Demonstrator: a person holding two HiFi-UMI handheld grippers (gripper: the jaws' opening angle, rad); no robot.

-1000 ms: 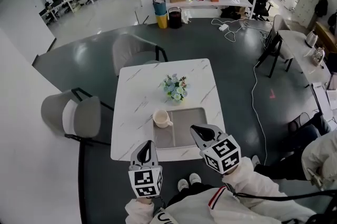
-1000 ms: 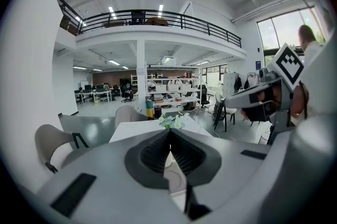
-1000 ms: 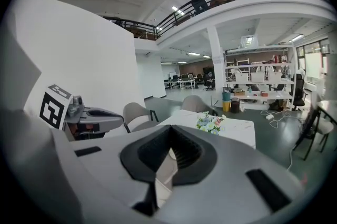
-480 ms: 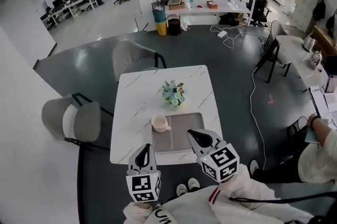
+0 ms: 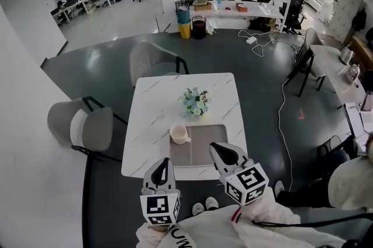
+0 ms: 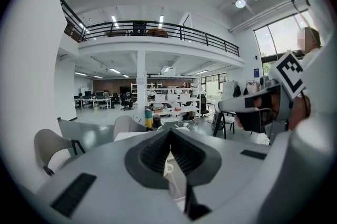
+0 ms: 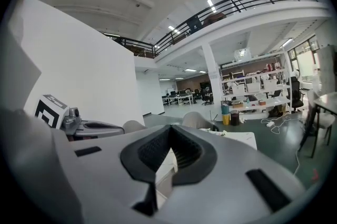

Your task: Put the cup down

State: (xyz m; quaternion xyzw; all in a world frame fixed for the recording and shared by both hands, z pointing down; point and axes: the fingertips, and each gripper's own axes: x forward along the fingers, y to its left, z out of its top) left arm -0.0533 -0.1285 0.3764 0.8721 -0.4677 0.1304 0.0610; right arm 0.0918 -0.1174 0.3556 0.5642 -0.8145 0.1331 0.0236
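Cream ceramic cup (image 5: 179,134) with handle toward the right, upright at the middle of the head view, in the upper left corner of a grey rectangular tray (image 5: 205,149), held by nothing

Tray lying at the lower edge of a white marble-patterned square table (image 5: 150,118), just below a small bunch of pale blue and white flowers (image 5: 196,101)

Left gripper (image 5: 163,161) at lower centre-left, off the table's lower edge, jaws pressed together on nothing, well apart from the cup

Right gripper (image 5: 215,147) at lower centre-right, tips over the tray's lower right part, jaws likewise closed and empty, near the cup but not touching

Grey padded chair (image 5: 81,127) at the left of the table
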